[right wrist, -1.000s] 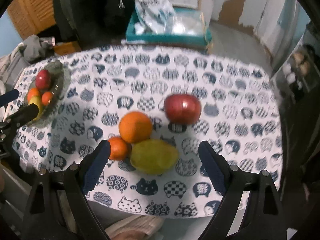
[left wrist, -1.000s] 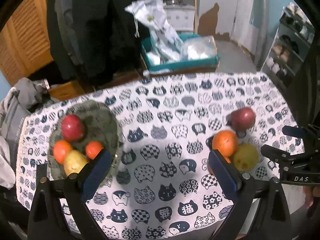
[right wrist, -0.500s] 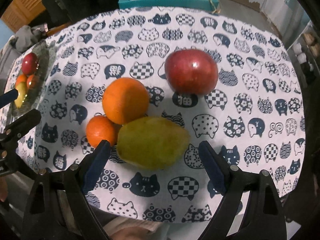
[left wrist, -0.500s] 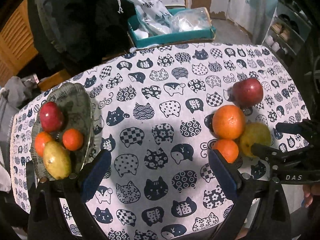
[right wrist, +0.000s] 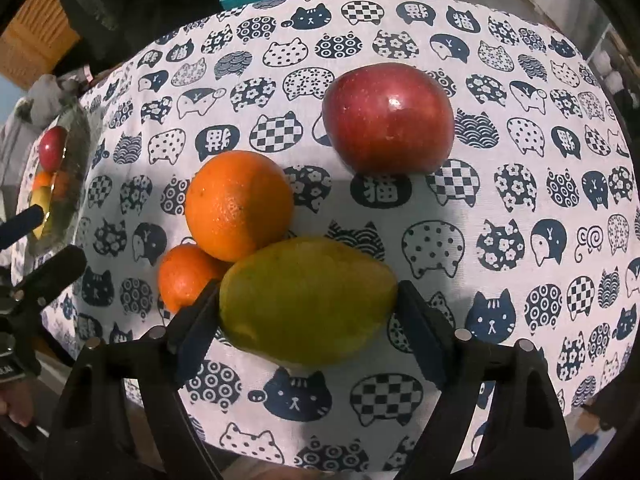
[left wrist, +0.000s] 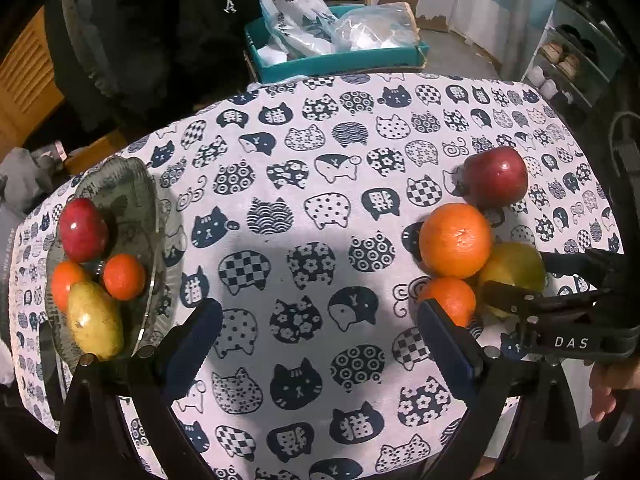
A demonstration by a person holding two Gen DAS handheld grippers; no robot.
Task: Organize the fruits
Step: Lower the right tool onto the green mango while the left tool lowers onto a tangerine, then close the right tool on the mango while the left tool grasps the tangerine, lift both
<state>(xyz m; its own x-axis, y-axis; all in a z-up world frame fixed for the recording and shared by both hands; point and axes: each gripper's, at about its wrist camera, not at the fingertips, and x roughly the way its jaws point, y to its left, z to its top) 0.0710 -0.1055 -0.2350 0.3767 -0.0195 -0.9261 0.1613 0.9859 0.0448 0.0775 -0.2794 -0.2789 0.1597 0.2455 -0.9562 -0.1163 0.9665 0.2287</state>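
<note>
A green-yellow mango (right wrist: 308, 300) lies on the cat-print tablecloth between the two pads of my right gripper (right wrist: 308, 320), which is open around it, pads at its ends. Beside it are a large orange (right wrist: 240, 204), a small orange (right wrist: 184, 276) and a red apple (right wrist: 388, 116). My left gripper (left wrist: 320, 340) is open and empty over the middle of the table. A glass bowl (left wrist: 132, 184) at the left holds a red apple (left wrist: 82, 230), two small oranges (left wrist: 124, 276) and a mango (left wrist: 94, 320).
A teal bin (left wrist: 340, 60) with plastic bags stands behind the table's far edge. Shelves (left wrist: 576, 60) stand at the right. The cat-print tablecloth (left wrist: 320, 184) covers the table between the bowl and the loose fruit.
My right gripper has moved forward and down until its pads flank the mango. My left gripper has also come closer to the table.
</note>
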